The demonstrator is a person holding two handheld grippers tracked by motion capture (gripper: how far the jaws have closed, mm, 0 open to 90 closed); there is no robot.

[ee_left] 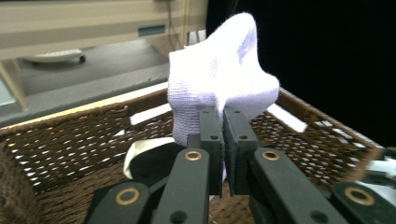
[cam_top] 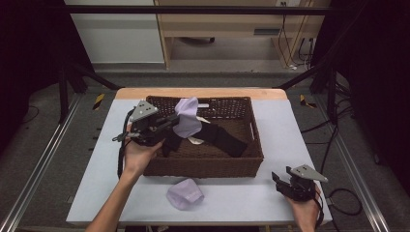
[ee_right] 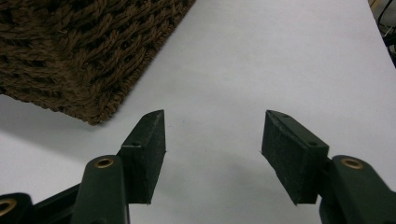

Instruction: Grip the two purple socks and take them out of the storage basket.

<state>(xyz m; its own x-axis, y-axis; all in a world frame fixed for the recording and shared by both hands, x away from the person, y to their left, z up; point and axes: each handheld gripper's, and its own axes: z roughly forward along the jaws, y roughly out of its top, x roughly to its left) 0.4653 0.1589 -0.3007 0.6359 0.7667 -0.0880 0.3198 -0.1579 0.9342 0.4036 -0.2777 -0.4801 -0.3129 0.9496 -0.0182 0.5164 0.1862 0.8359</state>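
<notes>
A lilac sock (cam_top: 187,116) (ee_left: 219,79) hangs in the air above the brown wicker basket (cam_top: 203,166) (ee_left: 70,140), pinched at its lower edge by my left gripper (cam_top: 170,122) (ee_left: 223,140), which is shut on it. A second lilac sock (cam_top: 184,194) lies crumpled on the white table in front of the basket. My right gripper (cam_top: 280,181) (ee_right: 212,149) rests near the table's front right corner, open, with bare tabletop between its jaws and the basket's corner (ee_right: 84,56) to its left.
Inside the basket lie a black garment (cam_top: 225,137) and a pale cream piece (cam_top: 196,140) (ee_left: 140,151). The white table (cam_top: 285,145) has bare surface right of the basket. A wooden bench (cam_top: 232,24) stands beyond the table.
</notes>
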